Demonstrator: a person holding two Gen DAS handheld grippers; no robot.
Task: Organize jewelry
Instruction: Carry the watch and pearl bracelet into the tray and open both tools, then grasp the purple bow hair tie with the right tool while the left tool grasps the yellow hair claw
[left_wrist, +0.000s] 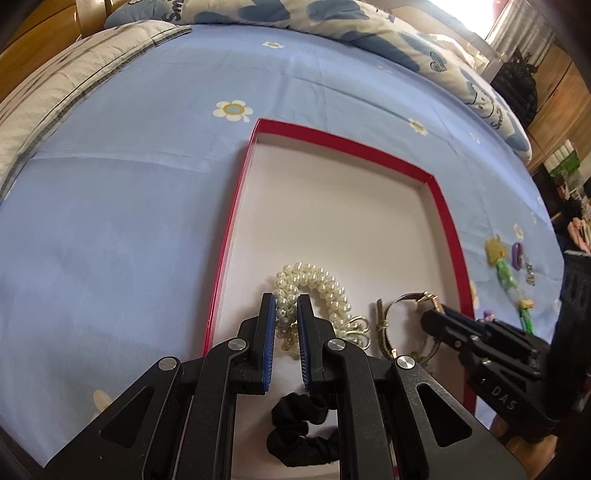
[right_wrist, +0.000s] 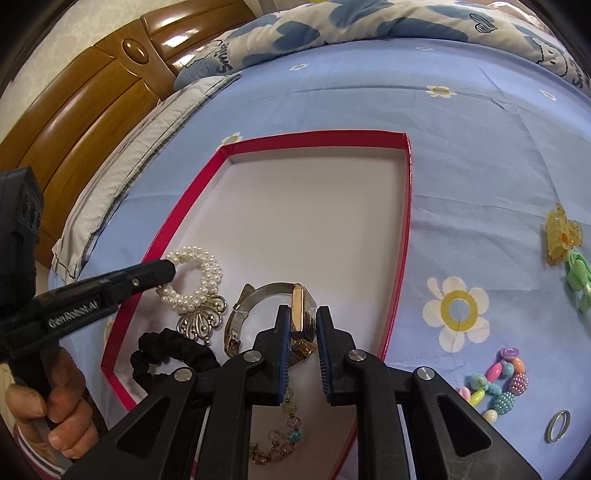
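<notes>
A red-rimmed box (left_wrist: 448, 218) (right_wrist: 406, 206) with a white floor lies on the blue bedsheet. In it lie a pearl bracelet (left_wrist: 321, 284) (right_wrist: 201, 273) with a silver clasp, a watch (left_wrist: 402, 306) (right_wrist: 301, 312), a black scrunchie (left_wrist: 299, 432) (right_wrist: 166, 354) and a bead bracelet (right_wrist: 286, 432). My left gripper (left_wrist: 286, 308) (right_wrist: 168, 267) is shut on the pearl bracelet. My right gripper (right_wrist: 303, 319) (left_wrist: 436, 308) is shut on the watch case, inside the box.
On the sheet right of the box lie a yellow hair clip (right_wrist: 561, 234) (left_wrist: 495, 249), a green piece (right_wrist: 578, 278), a colourful bead bracelet (right_wrist: 498, 384) and a silver ring (right_wrist: 557, 424). A quilt (right_wrist: 332, 26) and wooden headboard (right_wrist: 92, 96) are behind.
</notes>
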